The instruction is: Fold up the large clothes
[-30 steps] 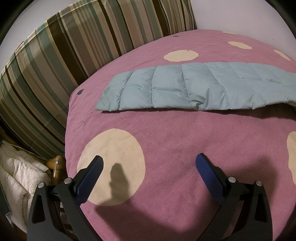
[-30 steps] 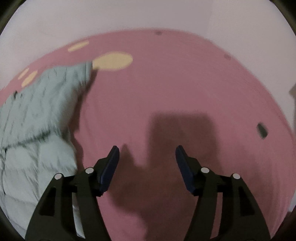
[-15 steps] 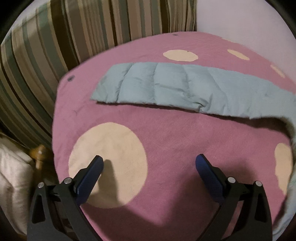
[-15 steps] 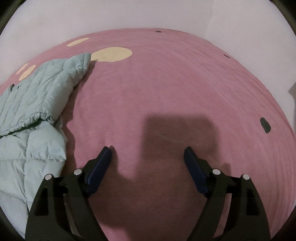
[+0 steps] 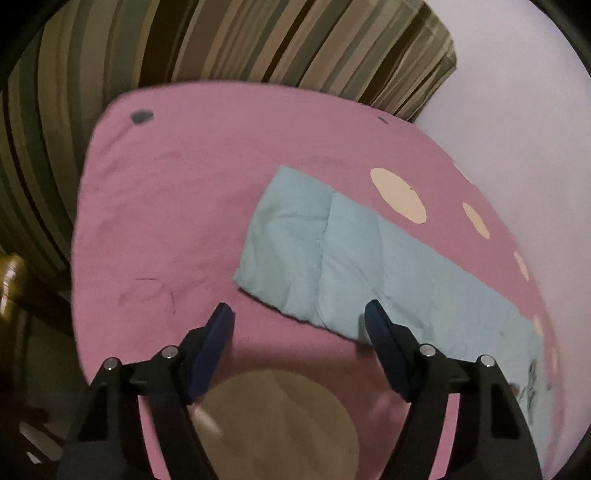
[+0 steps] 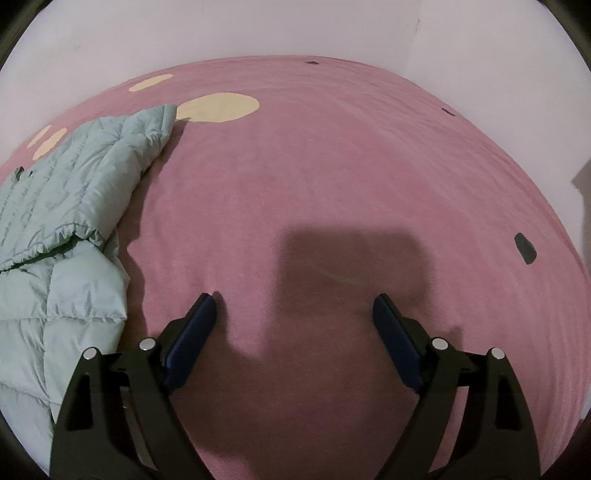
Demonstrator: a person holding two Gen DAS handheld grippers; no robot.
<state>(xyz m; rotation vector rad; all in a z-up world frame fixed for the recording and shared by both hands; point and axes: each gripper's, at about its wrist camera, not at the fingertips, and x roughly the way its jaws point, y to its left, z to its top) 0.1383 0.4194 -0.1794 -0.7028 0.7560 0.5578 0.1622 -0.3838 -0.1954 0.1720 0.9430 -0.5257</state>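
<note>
A pale blue quilted jacket lies on a pink bedcover with cream dots. In the left wrist view its sleeve [image 5: 332, 251] stretches flat across the bed, its cuff end just beyond my left gripper [image 5: 299, 314]. That gripper's jaws are closing, and nothing sits between them; the right fingertip [image 5: 373, 314] overlaps the sleeve's near edge. In the right wrist view the jacket's body [image 6: 70, 221] is bunched at the left. My right gripper [image 6: 293, 306] hovers over bare bedcover [image 6: 332, 166] to its right, jaws opening, nothing between them.
A striped green and brown headboard cushion [image 5: 221, 40] stands behind the bed's far edge. A wooden post [image 5: 11, 273] shows at the left beyond the bed's edge. Pale walls [image 6: 295, 26] close the bed in at the back and right.
My left gripper swung toward the sleeve's cuff end and rolled, so the sleeve now lies close and slanted; its jaws have narrowed. My right gripper's jaws have widened in place.
</note>
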